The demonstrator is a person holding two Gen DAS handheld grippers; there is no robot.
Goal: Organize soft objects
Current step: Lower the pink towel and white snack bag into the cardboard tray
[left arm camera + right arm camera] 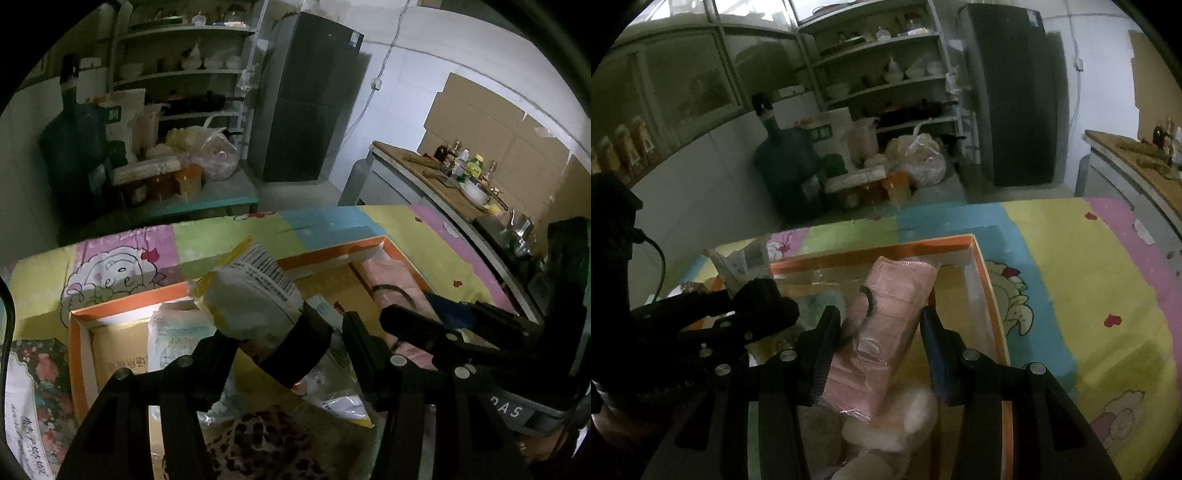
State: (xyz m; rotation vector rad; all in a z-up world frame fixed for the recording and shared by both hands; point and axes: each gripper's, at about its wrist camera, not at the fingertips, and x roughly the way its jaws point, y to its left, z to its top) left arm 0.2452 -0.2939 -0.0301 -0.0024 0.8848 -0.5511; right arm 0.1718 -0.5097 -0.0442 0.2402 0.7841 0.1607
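Observation:
An orange-rimmed cardboard box (pixel 332 254) (pixel 979 266) lies open on the colourful tablecloth. My left gripper (pixel 288 332) (pixel 768 302) is shut on a white and yellow packet (pixel 255 295) (pixel 738 266) with a barcode. A black band wraps the packet's lower end, and the packet tilts up over the box's left half. My right gripper (pixel 881 314) (pixel 410 306) is shut on a pink wrapped pack (pixel 886 321) (pixel 391 280) with a black loop on top, low in the box's right side. Its near end rests over a cream fluffy thing (pixel 905 417).
A white soft pack (pixel 173 332) and a leopard-print cloth (pixel 273 443) lie in the box. A flowered cloth and a white sack (pixel 22 398) sit to its left. A counter with bottles (pixel 461 166) runs along the right. Shelves, a fridge (pixel 306 99) and a water jug stand behind.

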